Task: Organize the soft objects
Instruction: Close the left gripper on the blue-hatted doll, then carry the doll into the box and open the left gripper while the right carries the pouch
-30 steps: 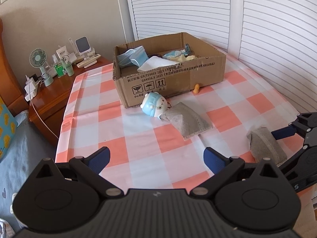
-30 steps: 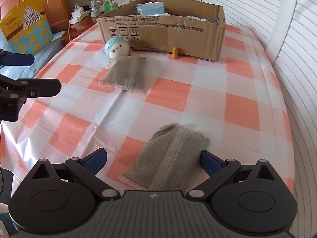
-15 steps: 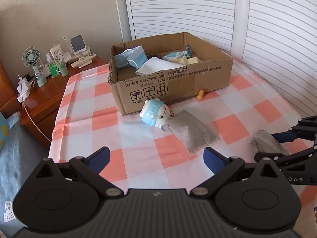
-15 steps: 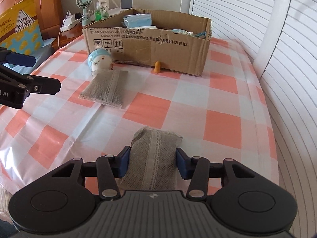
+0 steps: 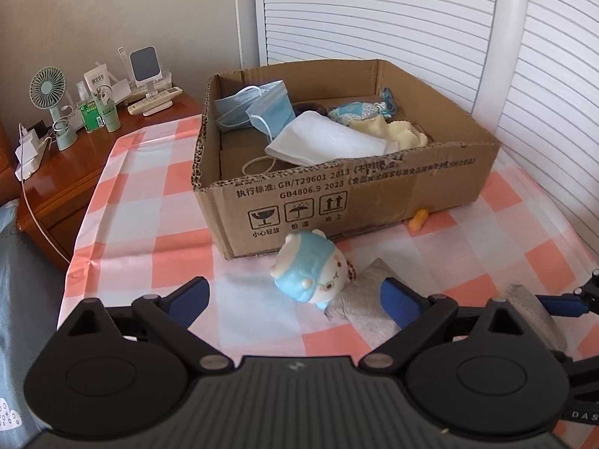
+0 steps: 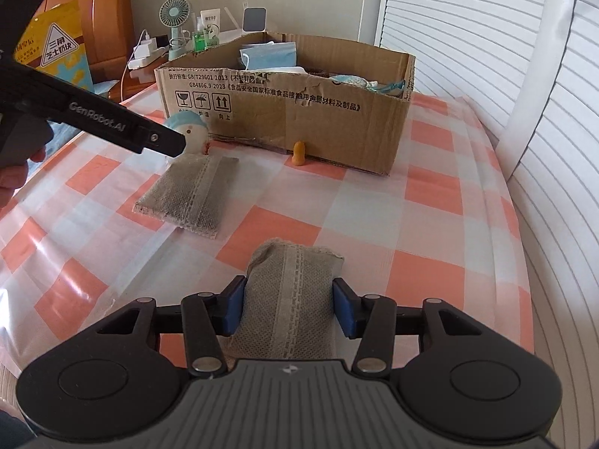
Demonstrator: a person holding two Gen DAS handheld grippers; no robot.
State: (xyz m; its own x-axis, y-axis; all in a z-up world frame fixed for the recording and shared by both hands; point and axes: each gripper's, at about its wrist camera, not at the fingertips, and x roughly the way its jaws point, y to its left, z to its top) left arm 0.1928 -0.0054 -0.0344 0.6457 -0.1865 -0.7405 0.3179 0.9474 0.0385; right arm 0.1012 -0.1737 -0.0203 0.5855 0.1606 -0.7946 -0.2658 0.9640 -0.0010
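Observation:
My right gripper (image 6: 288,308) is shut on a grey mesh pouch (image 6: 290,299) and holds it just above the checked cloth. A second grey pouch (image 6: 191,196) lies flat to the left, beside a blue-and-white plush head (image 6: 191,133). My left gripper (image 5: 295,299) is open, with the plush head (image 5: 310,275) and the second pouch (image 5: 361,305) between its fingers. The cardboard box (image 5: 355,191) behind holds face masks (image 5: 262,108) and soft items. The left gripper also shows in the right wrist view (image 6: 164,142), over the plush.
A small orange piece (image 6: 298,152) stands against the box front. A wooden nightstand (image 5: 75,172) at the left carries a fan (image 5: 50,106), bottles and chargers. White louvred doors (image 5: 449,18) stand behind and to the right. The table edge (image 5: 80,247) drops off left.
My right gripper has closed on the grey pouch and lifted it toward the box. My left gripper has moved forward until the plush head sits between its open fingers.

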